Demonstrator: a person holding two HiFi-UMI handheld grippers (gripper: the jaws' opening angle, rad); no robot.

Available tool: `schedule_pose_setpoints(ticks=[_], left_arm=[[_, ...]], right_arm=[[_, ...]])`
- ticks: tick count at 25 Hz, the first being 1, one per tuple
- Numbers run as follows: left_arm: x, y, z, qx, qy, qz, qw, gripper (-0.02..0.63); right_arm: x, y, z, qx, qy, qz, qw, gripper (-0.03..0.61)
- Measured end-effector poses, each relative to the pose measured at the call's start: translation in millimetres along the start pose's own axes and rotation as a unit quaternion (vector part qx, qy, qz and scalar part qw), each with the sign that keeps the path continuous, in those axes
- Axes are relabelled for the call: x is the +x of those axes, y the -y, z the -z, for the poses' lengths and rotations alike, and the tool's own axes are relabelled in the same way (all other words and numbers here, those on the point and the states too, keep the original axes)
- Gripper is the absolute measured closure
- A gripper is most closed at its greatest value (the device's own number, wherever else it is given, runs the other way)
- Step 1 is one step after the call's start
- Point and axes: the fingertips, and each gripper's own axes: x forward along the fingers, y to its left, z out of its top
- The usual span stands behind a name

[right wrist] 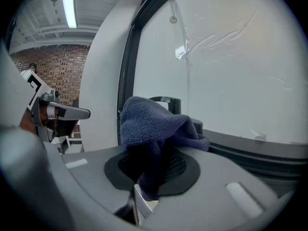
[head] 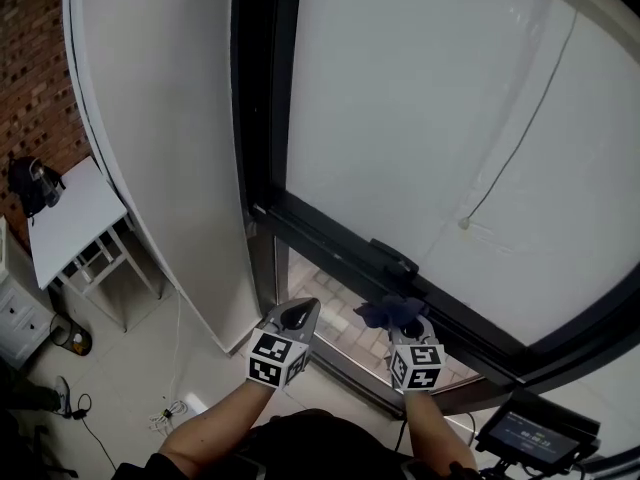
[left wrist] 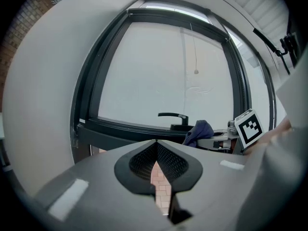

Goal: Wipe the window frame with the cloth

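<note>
The right gripper (head: 407, 325) is clamped on the dark blue cloth (head: 385, 313). In the right gripper view the fabric is pinched between the two jaws, with a bunched fold standing above them and a short tail hanging below. The cloth is held close to the lower rail of the dark window frame (head: 325, 236), just by the black handle (head: 396, 260) that sits on that rail. No view shows whether the cloth actually touches the frame. The left gripper (head: 303, 309) hangs beside it, nearer the frame's lower left corner, and carries nothing: its jaws meet at the tips, and only a narrow slit behind them shows brick paving below. The two grippers are near each other but apart, both pointing toward the rail, and each shows its marker cube in the head view. Above the rail the pane is covered in plain white, and a thin cord with a small pull (head: 465, 224) hangs in front of it. Well off to the left stands a white table (head: 72, 220) against a brick wall (head: 30, 78) — and at the lower right edge of the head view there is a small screen (head: 535, 433).
</note>
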Motion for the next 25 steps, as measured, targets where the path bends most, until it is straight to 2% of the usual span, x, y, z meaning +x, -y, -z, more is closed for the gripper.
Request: schedule_pose_setpoints(ticks=[10, 25], left_arm=[[-20, -53, -1, 0.005, 0.011, -0.014, 0.9998, 0.62], [-25, -98, -4, -0.011, 0.008, -0.024, 0.9996, 0.62]], right_arm=[[35, -27, -10, 0.003, 0.007, 0.01, 1.0, 0.52], [79, -60, -24, -0.002, -0.002, -0.013, 1.0, 0.519]])
